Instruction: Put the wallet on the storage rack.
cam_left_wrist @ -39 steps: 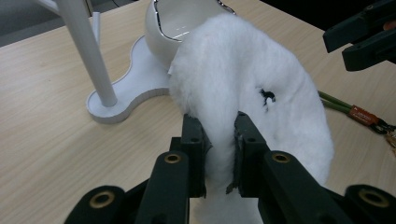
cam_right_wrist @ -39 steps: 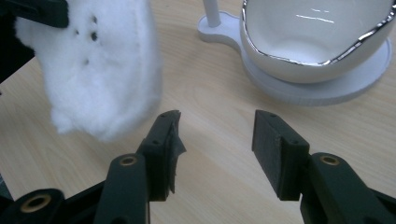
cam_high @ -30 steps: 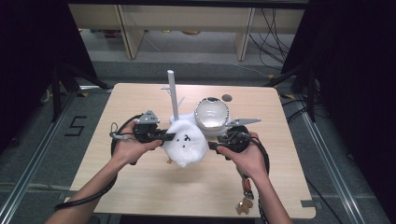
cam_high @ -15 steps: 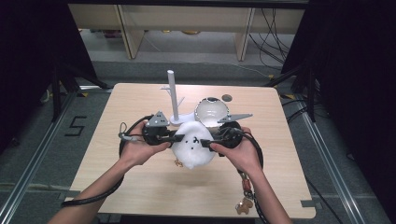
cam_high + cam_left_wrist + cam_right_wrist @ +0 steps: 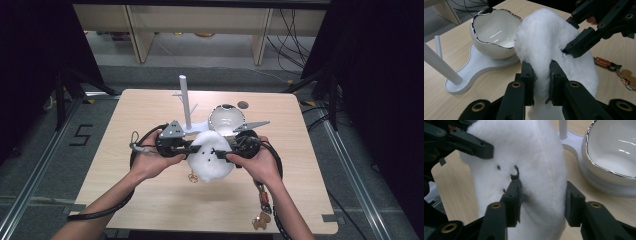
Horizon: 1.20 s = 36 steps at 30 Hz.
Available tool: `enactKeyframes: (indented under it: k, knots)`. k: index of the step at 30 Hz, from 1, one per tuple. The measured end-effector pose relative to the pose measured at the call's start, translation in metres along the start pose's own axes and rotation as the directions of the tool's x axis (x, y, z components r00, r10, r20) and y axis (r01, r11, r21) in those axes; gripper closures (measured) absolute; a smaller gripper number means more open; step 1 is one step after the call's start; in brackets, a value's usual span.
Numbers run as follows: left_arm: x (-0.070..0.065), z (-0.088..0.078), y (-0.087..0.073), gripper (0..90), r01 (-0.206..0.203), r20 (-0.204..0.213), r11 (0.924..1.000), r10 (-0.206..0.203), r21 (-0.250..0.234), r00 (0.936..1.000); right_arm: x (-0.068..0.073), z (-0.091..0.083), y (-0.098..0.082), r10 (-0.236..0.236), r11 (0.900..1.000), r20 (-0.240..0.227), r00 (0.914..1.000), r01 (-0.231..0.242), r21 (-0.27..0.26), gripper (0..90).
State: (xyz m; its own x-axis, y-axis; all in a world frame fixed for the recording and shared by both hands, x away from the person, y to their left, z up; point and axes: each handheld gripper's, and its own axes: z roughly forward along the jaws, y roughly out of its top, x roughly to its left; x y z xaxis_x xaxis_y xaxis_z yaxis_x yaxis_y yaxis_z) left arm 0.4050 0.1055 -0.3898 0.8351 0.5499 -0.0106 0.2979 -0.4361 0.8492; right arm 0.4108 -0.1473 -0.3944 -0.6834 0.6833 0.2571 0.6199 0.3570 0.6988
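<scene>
While left gripper pinches the white plush to steady it, right gripper's jaws have just been closing around its bulk; pads apparently pressing.

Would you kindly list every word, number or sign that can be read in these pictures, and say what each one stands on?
"5": a dark figure marked on the grey floor left of the table.
The orange key tag lying on the table bears small markings, too blurred to read.
Nothing legible stands on the white fluffy plush, the egg-shaped bowl or its white stand.
</scene>
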Motion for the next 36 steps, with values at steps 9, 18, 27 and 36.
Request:
enactKeyframes:
  k: [9, 18, 27, 36]
  knots:
    - [0.0, 0.002, 0.0, 75.9, -0.013, -0.005, 0.9996, 0.013, -0.023, 0.9999, 0.0, -0.004, -0.002, -0.041, 0.999, 0.007, 0.9991, 0.042, -0.007, 77.0]
    - [0.012, -0.004, -0.001, 52.5, 0.002, -0.064, 0.9952, -0.008, -0.098, 0.9979, 0.0, -0.015, -0.004, -0.025, 0.997, 0.013, 0.9996, 0.026, -0.078, 79.7]
    - [0.028, -0.032, -0.024, 38.7, 0.009, -0.144, 0.9977, -0.018, -0.068, 0.9893, -0.014, -0.028, -0.003, 0.012, 0.989, 0.056, 0.9984, -0.003, -0.15, 79.7]
    - [0.04, -0.074, -0.061, 35.7, 0.064, -0.22, 0.9943, -0.082, -0.085, 0.9721, -0.026, -0.044, 0.004, 0.055, 0.975, 0.097, 0.9937, -0.033, -0.218, 79.7]
